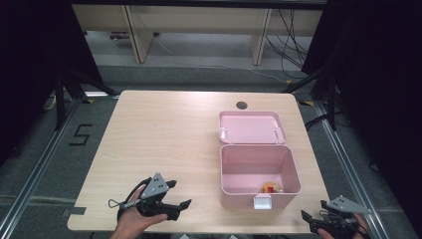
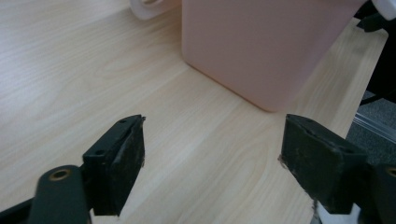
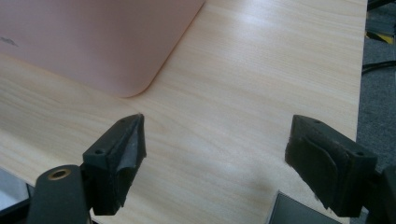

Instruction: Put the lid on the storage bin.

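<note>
My left gripper (image 1: 180,194) hangs over the near edge of the worktop (image 1: 164,144), its fingers (image 2: 119,163) spread wide with nothing between them — just bare wood beneath. They point toward the pink box (image 1: 259,174), which sits near, off to their right, on the right half of the worktop. The box stands with its lid (image 1: 251,127) swung back flat behind it, and a small red and yellow thing (image 1: 271,188) lies in its front corner; I cannot tell what it is. A white latch (image 1: 263,201) hangs at the box's front wall. My right gripper (image 1: 314,216) is at the near right corner — its fingers (image 3: 116,158) wide apart too, holding nothing, the box's corner just ahead.
</note>
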`<state>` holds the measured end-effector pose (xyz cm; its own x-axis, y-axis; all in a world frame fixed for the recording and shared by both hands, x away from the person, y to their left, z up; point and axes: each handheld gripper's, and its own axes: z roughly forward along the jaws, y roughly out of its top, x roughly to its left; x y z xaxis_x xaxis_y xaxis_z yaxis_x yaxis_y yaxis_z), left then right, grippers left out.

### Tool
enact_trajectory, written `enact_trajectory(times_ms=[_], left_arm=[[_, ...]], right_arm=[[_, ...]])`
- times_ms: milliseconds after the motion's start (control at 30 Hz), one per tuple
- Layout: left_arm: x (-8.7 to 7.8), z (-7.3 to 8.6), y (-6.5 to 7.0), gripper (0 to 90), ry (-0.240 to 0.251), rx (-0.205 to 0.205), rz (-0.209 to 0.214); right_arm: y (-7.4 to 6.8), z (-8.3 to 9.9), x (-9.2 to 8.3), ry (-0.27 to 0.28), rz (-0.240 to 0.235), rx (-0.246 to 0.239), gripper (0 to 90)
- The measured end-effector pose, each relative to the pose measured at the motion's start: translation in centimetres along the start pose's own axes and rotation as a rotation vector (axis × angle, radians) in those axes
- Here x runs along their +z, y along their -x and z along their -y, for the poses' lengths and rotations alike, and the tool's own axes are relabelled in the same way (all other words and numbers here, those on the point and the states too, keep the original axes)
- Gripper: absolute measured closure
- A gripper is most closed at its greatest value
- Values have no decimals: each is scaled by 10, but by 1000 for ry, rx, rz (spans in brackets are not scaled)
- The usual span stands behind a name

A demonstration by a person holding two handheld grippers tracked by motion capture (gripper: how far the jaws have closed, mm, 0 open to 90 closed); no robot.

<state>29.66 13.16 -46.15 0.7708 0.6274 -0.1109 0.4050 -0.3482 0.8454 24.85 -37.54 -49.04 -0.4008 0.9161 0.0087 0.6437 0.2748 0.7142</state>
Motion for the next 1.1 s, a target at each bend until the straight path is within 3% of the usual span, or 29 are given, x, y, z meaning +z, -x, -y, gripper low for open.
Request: enact_trajectory(times_ms=[67,200,233,333,400,467,500,700,833,1100], left_arm=[[3,-5,0,246,6,1,3],[8,-15,-1,288,11,11,19],[10,-17,-2,297,11,18,30],[13,-23,-3,321,18,8,39],[15,-27,-4,337,17,7,39],[17,-31,-6,346,28,-2,44],[18,-33,-8,347,25,3,47],[24,-48,-11,368,37,-8,50],[31,-62,-11,391,25,12,57],[47,-87,-12,441,27,22,53]], right_arm=[[-2,0,0,-2,4,23,205],[0,0,0,-3,7,2,205],[-2,1,1,-3,-2,27,206],[1,1,0,-12,4,1,207],[-1,1,0,-20,-5,33,207],[2,2,1,-5,6,-20,208],[1,1,0,-11,2,1,208],[2,1,1,-10,3,-11,209],[0,1,2,-21,-8,22,210],[3,2,3,-8,-2,-14,211]])
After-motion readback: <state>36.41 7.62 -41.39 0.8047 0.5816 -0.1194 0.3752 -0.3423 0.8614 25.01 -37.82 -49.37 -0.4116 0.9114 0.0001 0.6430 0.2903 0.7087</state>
